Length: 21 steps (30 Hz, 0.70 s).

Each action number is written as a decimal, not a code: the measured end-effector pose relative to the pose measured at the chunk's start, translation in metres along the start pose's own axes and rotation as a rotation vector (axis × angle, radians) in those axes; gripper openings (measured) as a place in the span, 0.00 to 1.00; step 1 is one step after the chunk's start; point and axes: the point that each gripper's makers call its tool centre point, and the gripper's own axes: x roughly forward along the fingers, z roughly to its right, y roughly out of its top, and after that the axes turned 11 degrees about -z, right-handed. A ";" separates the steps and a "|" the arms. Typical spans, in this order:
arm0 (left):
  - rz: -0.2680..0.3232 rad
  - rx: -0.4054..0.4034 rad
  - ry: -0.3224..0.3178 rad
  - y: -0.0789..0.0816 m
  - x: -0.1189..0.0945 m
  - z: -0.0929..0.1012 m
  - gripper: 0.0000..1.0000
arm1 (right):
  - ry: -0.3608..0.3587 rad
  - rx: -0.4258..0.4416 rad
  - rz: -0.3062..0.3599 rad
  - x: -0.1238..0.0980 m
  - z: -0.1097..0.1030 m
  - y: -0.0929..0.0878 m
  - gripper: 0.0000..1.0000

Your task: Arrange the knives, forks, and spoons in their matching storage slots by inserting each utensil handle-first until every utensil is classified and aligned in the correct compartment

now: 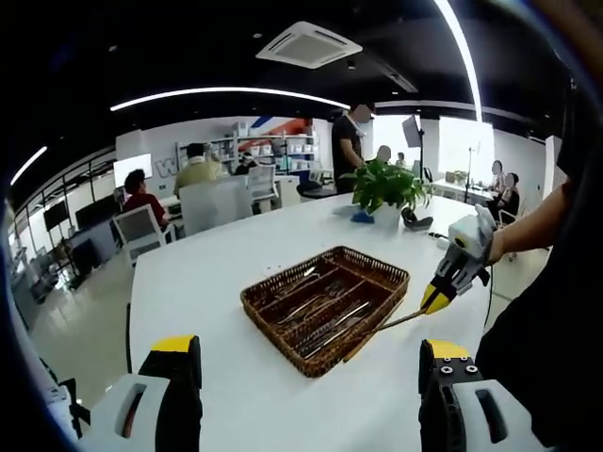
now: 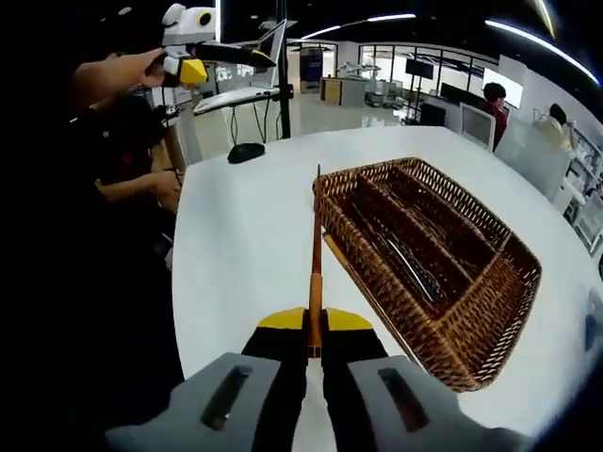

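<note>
Utensil (image 2: pixel 316 273) with a slim brown wooden handle sits clamped between the jaws of my right hand-held gripper (image 2: pixel 315 350), which are closed narrow on its lower part. It runs forward from the jaws and its thin far end reaches near the corner of the wicker basket (image 2: pixel 490 330) on the white surface (image 2: pixel 245 235). I cannot tell which kind of utensil it is, because the end inside the jaws is hidden.

In the left gripper view I see the right hand-held gripper (image 1: pixel 435 299) at the right of the basket (image 1: pixel 283 315), the utensil (image 1: pixel 386 328) slanting from it down to the basket rim. My left hand-held gripper (image 1: pixel 311 377) hangs above the surface with its jaws wide apart and nothing between them.

The basket has long compartments, and metal utensils (image 2: pixel 415 264) already lie in them.

To do this step well, I think I must first turn the utensil parallel to the dividers, because now it points along the outside of the rim. Then I should lift the tip over the wall, so that it does not catch in the weave. I would lower it into the compartment with the same kind of pieces, and open the jaws only when it lies flat. The empty left hand-held gripper can steady the basket if it starts to slide.
</note>
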 end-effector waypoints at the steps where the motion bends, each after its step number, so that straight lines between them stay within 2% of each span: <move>1: -0.001 0.005 -0.003 0.000 0.001 0.001 1.00 | -0.024 0.004 -0.019 -0.002 0.004 -0.003 0.02; 5: 0.003 0.011 -0.009 0.004 0.003 0.001 1.00 | -0.052 0.042 -0.042 -0.009 0.011 -0.008 0.02; 7: 0.005 0.020 -0.016 0.007 0.006 0.003 1.00 | -0.088 0.077 -0.055 -0.014 0.018 -0.011 0.02; 13: 0.006 0.040 -0.027 0.014 0.010 0.002 1.00 | -0.182 0.220 -0.040 -0.033 0.040 -0.016 0.02; 21: 0.011 0.040 -0.028 0.016 0.016 -0.006 1.00 | -0.262 0.348 -0.017 -0.054 0.062 -0.022 0.02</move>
